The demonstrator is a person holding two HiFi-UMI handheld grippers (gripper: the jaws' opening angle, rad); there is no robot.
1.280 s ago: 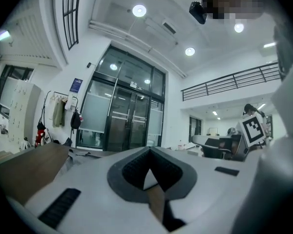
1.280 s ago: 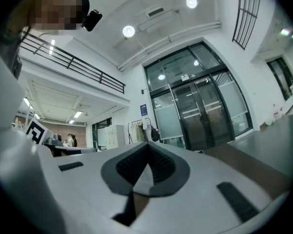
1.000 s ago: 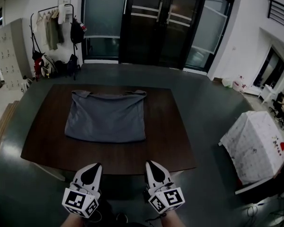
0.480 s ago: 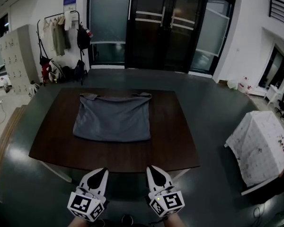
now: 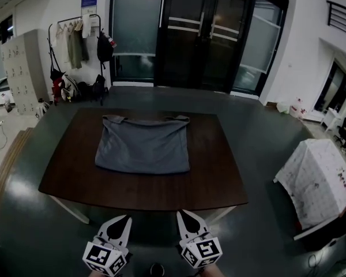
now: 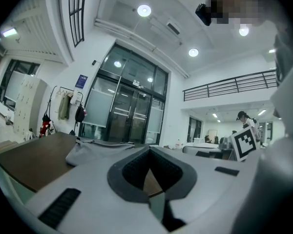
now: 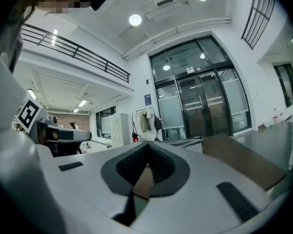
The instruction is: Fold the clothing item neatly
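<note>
A grey garment (image 5: 143, 147) lies flat on the dark wooden table (image 5: 219, 178), folded to a rough rectangle with its straps at the far edge. From the left gripper view the garment (image 6: 93, 149) shows low over the table (image 6: 29, 162). My left gripper (image 5: 122, 221) and right gripper (image 5: 185, 217) hang side by side in front of the table's near edge, well short of the cloth. Both are shut and hold nothing. In the gripper views the left gripper (image 6: 147, 155) and the right gripper (image 7: 147, 158) point level with their tips together.
A coat rack (image 5: 75, 45) with clothes and bags stands at the back left, beside lockers (image 5: 23, 68). Dark glass doors (image 5: 202, 33) fill the far wall. A table under a white cloth (image 5: 317, 183) stands at the right. Grey floor surrounds the table.
Both grippers have drawn back from the table's near edge toward the bottom of the head view. The table and garment now sit farther off. The jaws stay shut.
</note>
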